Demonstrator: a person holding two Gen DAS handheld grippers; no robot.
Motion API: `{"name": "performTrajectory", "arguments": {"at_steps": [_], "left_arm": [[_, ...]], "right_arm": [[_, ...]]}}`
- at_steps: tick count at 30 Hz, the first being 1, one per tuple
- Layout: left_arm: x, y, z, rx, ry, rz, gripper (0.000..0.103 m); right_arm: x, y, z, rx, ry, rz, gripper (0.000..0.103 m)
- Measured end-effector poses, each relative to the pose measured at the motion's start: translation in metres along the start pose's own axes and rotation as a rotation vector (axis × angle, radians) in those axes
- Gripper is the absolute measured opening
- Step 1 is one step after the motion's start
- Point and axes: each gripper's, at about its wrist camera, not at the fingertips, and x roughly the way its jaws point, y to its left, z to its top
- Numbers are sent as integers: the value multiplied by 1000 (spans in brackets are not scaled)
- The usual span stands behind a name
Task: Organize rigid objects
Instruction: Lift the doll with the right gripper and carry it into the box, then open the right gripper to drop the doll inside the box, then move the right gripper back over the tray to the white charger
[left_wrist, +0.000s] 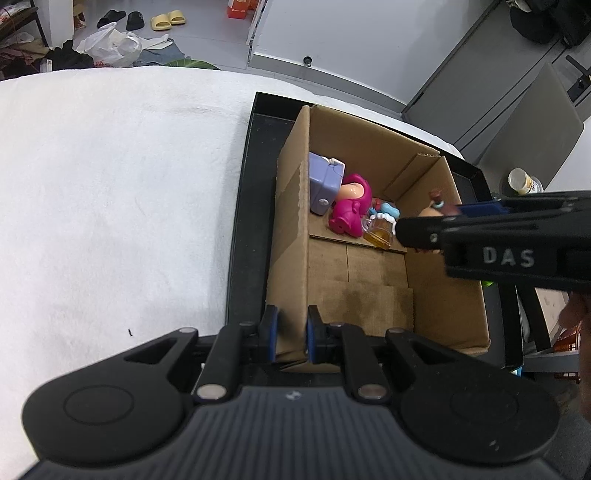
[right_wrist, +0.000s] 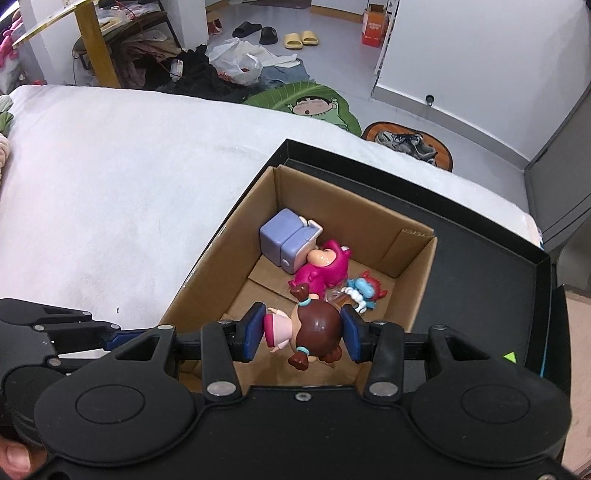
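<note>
In the right wrist view, the right gripper (right_wrist: 302, 334) pinches a brown-haired doll figure (right_wrist: 308, 328) between its blue pads, one pad on the pink body side and one against the head. The doll hangs over the near part of the open cardboard box (right_wrist: 207, 266), above the box floor.

The left gripper (left_wrist: 290, 334) sits at the near left corner of the box, its two blue pads pressed on either side of the near left wall of the box, so it clamps the cardboard edge. In the right wrist view the same gripper shows at the left, reaching in toward the box's near left corner.

Farther in, on the box floor, lie the toys already gathered: a clear amber mug-shaped piece (left_wrist: 380, 230) and a small blue-and-red figure (right_wrist: 364, 291) toward the right, a magenta-suited figure (right_wrist: 321, 269) on its side just beyond the doll, and a lilac block-shaped toy (right_wrist: 282, 240) at the far left, touching the magenta figure's head.

The box stands inside a shallow black tray (right_wrist: 480, 266), which rests on a white bed cover (right_wrist: 110, 184). Beyond the bed, the floor holds a white plastic bag (right_wrist: 236, 61), yellow slippers (right_wrist: 301, 38) and a green cartoon mat (right_wrist: 314, 105).
</note>
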Motion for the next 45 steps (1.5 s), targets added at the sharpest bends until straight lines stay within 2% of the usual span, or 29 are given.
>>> {"name": "performTrajectory", "arguments": {"at_steps": [17,25,40,45], "left_arm": [[0,1,-1,-9,-2,-1,14],[0,1,-1,-8,1,0,15],[0,2,-1,-10,2,1,14],[-1,1,-1,-6,4,4,14]], "right_arm": [[36,6,-13,67,31,5,44],[40,7,-13,102,9,18,44],[-3,-11,-14,105,-51,37,46],[-21,-25,-16,108,-77,24,50]]}}
